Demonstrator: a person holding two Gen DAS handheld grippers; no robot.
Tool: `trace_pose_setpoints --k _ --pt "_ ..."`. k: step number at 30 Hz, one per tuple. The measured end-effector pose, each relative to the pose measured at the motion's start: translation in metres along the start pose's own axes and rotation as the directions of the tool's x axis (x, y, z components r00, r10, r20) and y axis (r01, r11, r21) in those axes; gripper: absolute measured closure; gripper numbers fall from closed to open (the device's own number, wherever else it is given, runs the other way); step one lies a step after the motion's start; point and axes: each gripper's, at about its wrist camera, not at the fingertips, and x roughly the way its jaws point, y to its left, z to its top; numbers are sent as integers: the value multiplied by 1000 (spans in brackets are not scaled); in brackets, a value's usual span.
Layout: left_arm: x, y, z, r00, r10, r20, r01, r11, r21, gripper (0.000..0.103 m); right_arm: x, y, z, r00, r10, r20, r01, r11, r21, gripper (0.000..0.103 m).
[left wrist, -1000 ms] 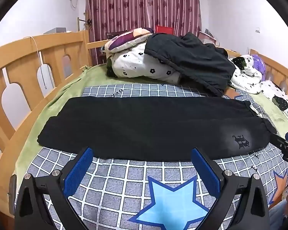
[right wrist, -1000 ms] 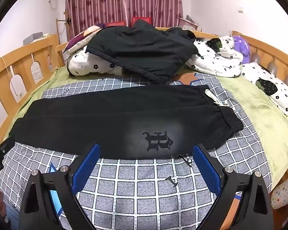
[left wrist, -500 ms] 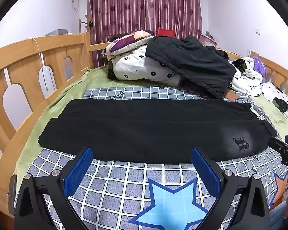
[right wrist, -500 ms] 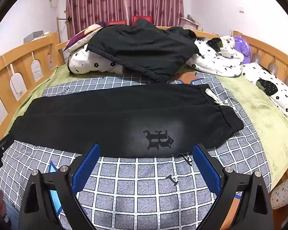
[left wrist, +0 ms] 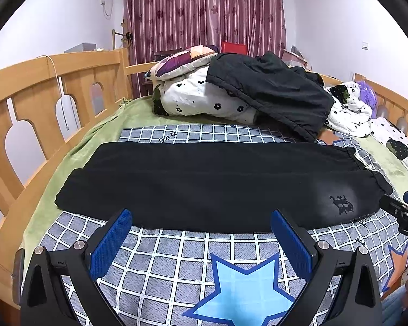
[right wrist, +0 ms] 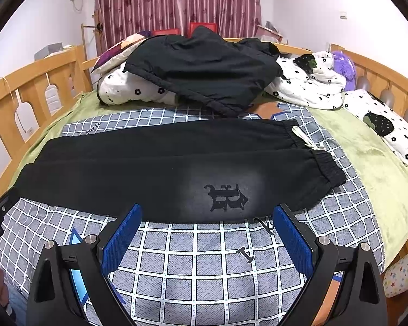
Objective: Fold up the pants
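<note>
Black pants (left wrist: 209, 182) lie flat across the bed, folded lengthwise, leg ends to the left and elastic waistband to the right. A dark gothic logo (right wrist: 226, 197) shows near the waist, with a white drawstring (right wrist: 304, 140) at the waistband. My left gripper (left wrist: 201, 240) is open and empty, just short of the pants' near edge. My right gripper (right wrist: 207, 235) is open and empty, just short of the logo. In the left wrist view the right gripper's tip (left wrist: 405, 209) shows at the right edge.
The pants rest on a grey checked blanket (left wrist: 176, 266) with blue stars over a green sheet (right wrist: 375, 163). A heap of flowered bedding (left wrist: 204, 103) and a black jacket (right wrist: 204, 68) lies behind. Wooden rails (left wrist: 40, 95) line both sides.
Both grippers have tilted or drawn back slightly, so the pants sit a little lower in each view. Both stay open. The pants have not moved.
</note>
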Motion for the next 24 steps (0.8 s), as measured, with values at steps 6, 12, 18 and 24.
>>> trace_pose_setpoints --k 6,12,18,24 --pt "0 0 0 1000 0 1 0 1000 -2 0 0 0 0 1000 0 -2 0 1000 1 7" --pt "0 0 0 1000 -2 -5 2 1000 -2 0 -1 -1 1 1000 3 -4 -3 1000 4 7" --pt "0 0 0 1000 -3 -7 3 1000 -3 0 -1 -1 1 1000 3 -4 -3 1000 2 7" --pt "0 1 -1 1000 0 -5 0 1000 -6 0 1 0 2 1000 11 -13 -11 1000 10 7"
